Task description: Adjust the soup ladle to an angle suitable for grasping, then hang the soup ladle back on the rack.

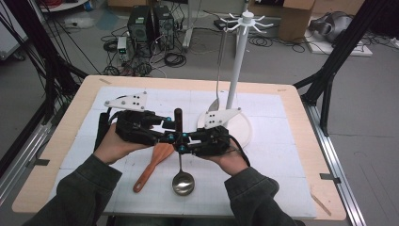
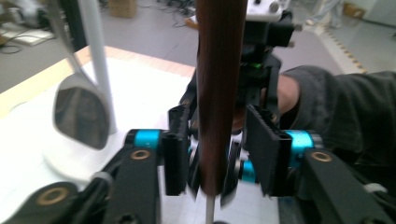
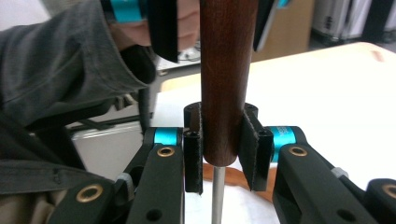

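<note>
Standing upright between the two tools, the ladle (image 1: 180,155) has its dark wooden handle (image 3: 224,79) raised over the middle of the worktop (image 1: 291,155) and its steel bowl (image 1: 183,182) low at the near side, at or just above the mat; contact there cannot be confirmed.

The right tool (image 3: 221,151) is clamped on the bottom end of the wooden handle, pads pressed to either side, just above the thin metal shaft (image 3: 217,196).

The left tool (image 2: 215,161) straddles the same handle from the opposite side. One pad sits close against the wood; the other stands clear with a visible gap. Judged: not gripping, jaws partly apart.

Handling assessment: the ladle is rigid, with weight concentrated in the steel bowl, so it will tend to swing bowl-down. The smooth round wood may rotate or slip in flat pads. The best hold is on the wood, not the slim shaft.

Adjacent items: a wooden spatula (image 1: 151,165) lies flat just left of the ladle. A white hook stand (image 1: 239,70) rises behind on its round base, one steel utensil (image 2: 79,109) already hanging from it.
</note>
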